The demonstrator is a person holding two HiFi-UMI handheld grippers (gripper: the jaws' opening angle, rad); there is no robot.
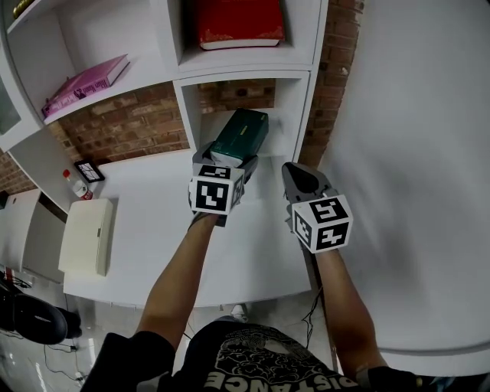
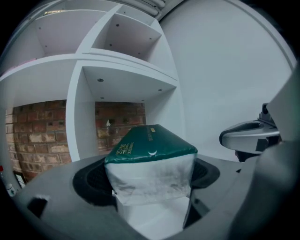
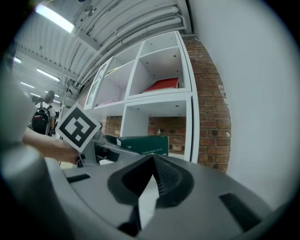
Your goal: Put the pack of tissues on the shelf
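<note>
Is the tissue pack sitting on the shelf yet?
Not yet. The left gripper holds the tissue pack in the air, in front of the shelf.

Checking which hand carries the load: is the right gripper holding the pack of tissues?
No, the right gripper has its jaws together on nothing; the pack of tissues sits clamped in the left gripper.

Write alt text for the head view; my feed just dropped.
The left gripper holds a green pack of tissues just in front of the open lower shelf compartment, above a white counter. The right gripper hovers beside it, shut and empty. A red book lies in the compartment above, a pink book on a shelf to the left.
</note>
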